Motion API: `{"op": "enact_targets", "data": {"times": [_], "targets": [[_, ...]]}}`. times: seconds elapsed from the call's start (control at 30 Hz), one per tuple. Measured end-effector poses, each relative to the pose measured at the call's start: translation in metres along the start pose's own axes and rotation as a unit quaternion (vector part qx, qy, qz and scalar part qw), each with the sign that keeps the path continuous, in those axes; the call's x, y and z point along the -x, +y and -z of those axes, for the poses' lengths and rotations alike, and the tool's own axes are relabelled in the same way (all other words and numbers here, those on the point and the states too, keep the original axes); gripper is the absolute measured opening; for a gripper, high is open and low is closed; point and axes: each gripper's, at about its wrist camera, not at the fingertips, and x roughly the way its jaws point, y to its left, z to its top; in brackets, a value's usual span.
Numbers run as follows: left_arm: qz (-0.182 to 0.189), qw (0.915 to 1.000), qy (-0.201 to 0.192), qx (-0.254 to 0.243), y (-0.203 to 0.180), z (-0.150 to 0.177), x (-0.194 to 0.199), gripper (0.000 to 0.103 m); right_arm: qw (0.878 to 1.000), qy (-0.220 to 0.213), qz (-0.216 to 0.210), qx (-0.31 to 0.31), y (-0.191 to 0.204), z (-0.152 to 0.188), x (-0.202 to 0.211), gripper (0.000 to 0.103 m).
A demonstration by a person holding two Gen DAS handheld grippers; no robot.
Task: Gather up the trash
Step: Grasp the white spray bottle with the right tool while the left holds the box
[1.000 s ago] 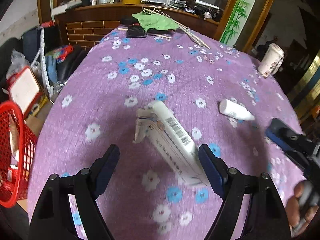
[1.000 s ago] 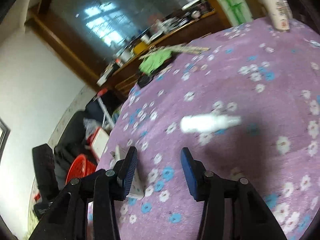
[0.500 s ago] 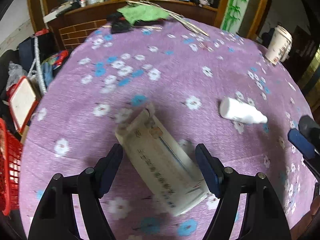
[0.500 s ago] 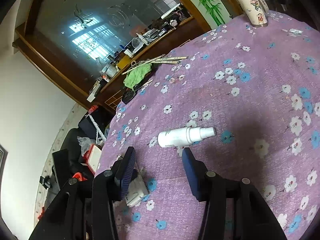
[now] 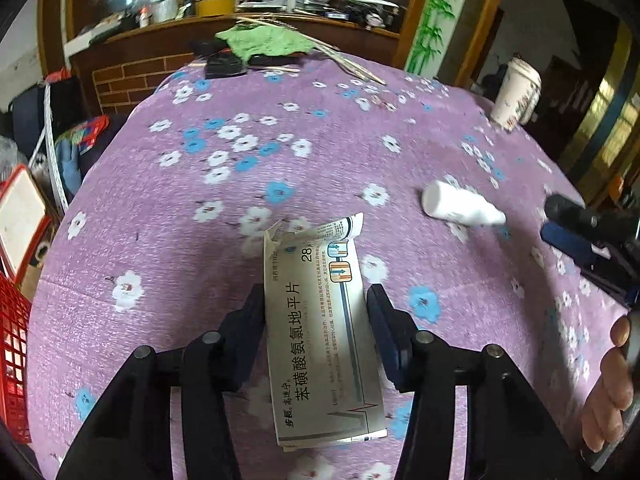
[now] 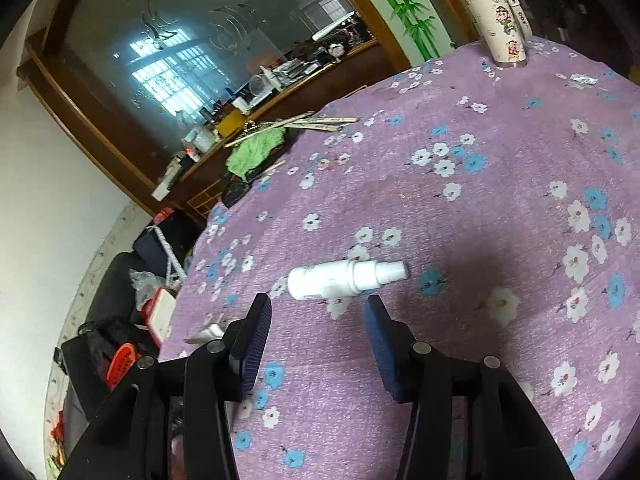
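Trash lies flat on the purple counter (image 5: 168, 240): a torn box (image 5: 320, 328) at lower centre of the left view, a white bottle (image 6: 344, 278) at mid-frame of the right view. The left claw (image 5: 316, 320) straddles the box lengthwise and its jaws have just been closing; both pads sit against the long edges, so it looks pinched, likely ready for lifting. The right claw (image 6: 316, 332) hovers spread just short of the bottle, nothing between its pads. Open cloth surrounds both items. A red basket (image 5: 12, 356) beyond the counter's left edge seems the likely drop point. A cup (image 6: 494, 16) stands well apart at upper right.
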Motion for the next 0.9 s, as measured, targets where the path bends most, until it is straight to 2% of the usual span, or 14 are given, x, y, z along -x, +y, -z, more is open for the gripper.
{"op": "enact_targets", "data": {"times": [0.13, 0.3, 0.37, 0.43, 0.53, 0.63, 0.7, 0.83, 0.9], "targets": [[0.014, 0.9997, -0.013, 0.018, 0.010, -0.003, 0.006, 0.049, 0.999, 0.030, 0.017, -0.003, 0.005, -0.009, -0.011, 0.053], [0.001, 0.9993, -0.034, 0.011, 0.009, -0.004, 0.015, 0.049, 0.992, 0.053, 0.070, 0.090, 0.030, -0.033, -0.039, 0.055], [-0.003, 0.9993, -0.035, 0.011, 0.010, -0.004, 0.015, 0.049, 0.989, 0.048, 0.091, 0.110, 0.031, -0.039, -0.052, 0.055], [-0.001, 0.9994, -0.033, 0.015, 0.012, -0.004, 0.015, 0.049, 0.986, 0.065, 0.090, 0.125, 0.029, -0.039, -0.068, 0.055], [-0.001, 0.9993, -0.033, 0.018, 0.013, -0.005, 0.014, 0.049, 0.987, 0.095, 0.066, 0.111, 0.018, -0.034, -0.082, 0.057], [-0.001, 0.9993, -0.033, 0.019, 0.014, -0.005, 0.014, 0.049, 0.991, 0.113, 0.004, 0.075, 0.013, -0.029, -0.076, 0.058], [0.000, 0.9993, -0.031, 0.019, 0.014, -0.005, 0.014, 0.049, 0.990, 0.122, -0.023, 0.074, 0.016, -0.024, -0.071, 0.058], [-0.003, 0.9993, -0.032, 0.017, 0.014, -0.004, 0.015, 0.049, 0.982, 0.136, -0.005, 0.127, 0.038, -0.011, -0.075, 0.058], [-0.005, 0.9993, -0.033, 0.017, 0.014, -0.005, 0.014, 0.049, 0.978, 0.141, 0.019, 0.151, 0.049, -0.006, -0.082, 0.057]]}}
